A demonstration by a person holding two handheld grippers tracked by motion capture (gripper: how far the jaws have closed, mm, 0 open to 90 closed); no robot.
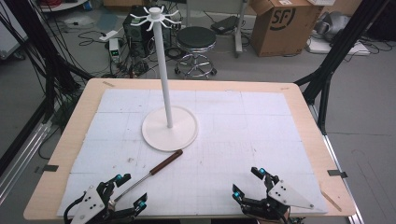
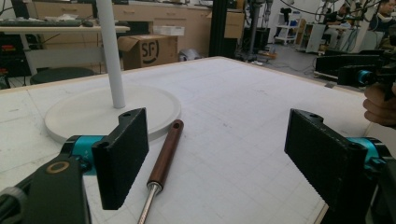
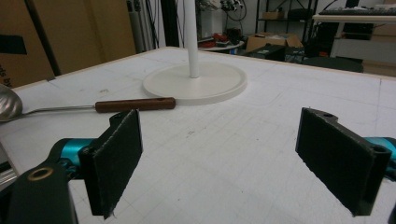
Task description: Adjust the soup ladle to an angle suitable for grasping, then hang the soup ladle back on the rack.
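Two tongs [image 1: 130, 191] [image 1: 247, 182] gape; one ladle [image 1: 154, 169], one stand [image 1: 169, 128].

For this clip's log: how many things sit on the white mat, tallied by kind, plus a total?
White hook stand with round base and tall pole: 1
Metal ladle with brown wooden handle: 1
Total: 2

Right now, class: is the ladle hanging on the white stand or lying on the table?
Lying flat. The ladle rests on the table, its brown handle near the stand's base; the hooks are bare.
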